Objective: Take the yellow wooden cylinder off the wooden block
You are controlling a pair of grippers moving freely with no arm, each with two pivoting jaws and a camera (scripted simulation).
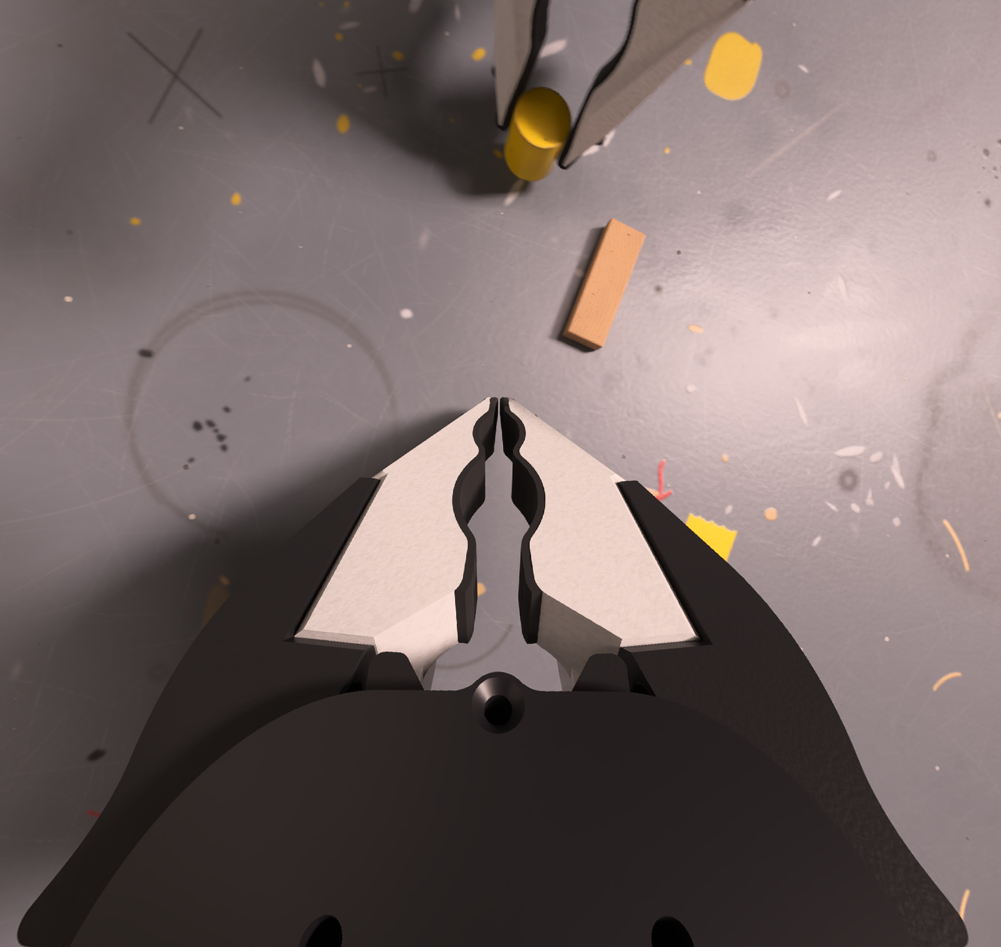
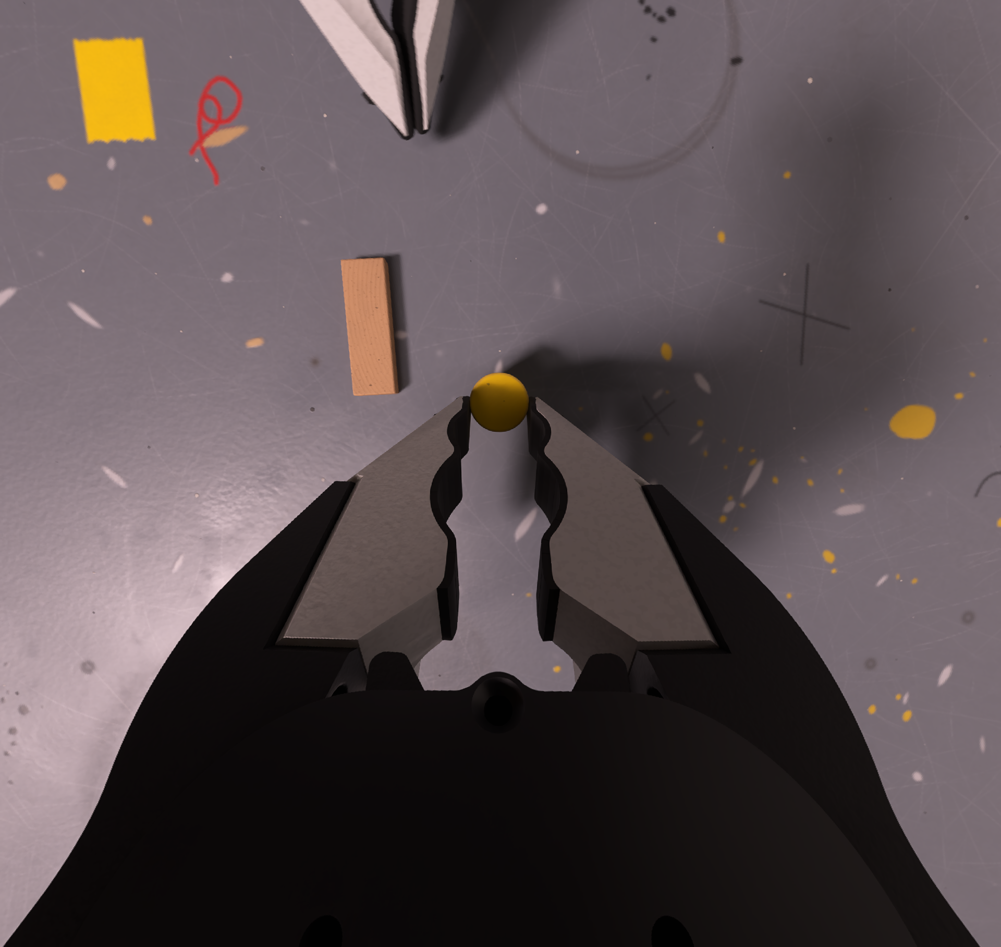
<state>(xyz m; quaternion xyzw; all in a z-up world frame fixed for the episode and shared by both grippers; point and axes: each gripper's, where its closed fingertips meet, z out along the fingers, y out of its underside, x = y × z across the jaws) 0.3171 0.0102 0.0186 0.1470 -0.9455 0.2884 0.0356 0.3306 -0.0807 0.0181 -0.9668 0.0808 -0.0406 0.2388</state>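
Note:
The yellow wooden cylinder (image 2: 499, 401) sits between the fingertips of my right gripper (image 2: 499, 403), which is shut on it. In the left wrist view the cylinder (image 1: 535, 135) stands upright on or just above the grey table, held by the right gripper (image 1: 533, 143) from above. The flat wooden block (image 2: 370, 326) lies bare on the table, to the left of the cylinder; it also shows in the left wrist view (image 1: 604, 285). My left gripper (image 1: 498, 401) is shut and empty, short of the block. It shows at the top of the right wrist view (image 2: 414, 132).
The grey table (image 1: 812, 325) is speckled with paint flecks, pencil crosses and a drawn ring (image 1: 260, 417). A yellow tape patch (image 2: 115, 90) and a red scribble (image 2: 216, 122) lie flat on it.

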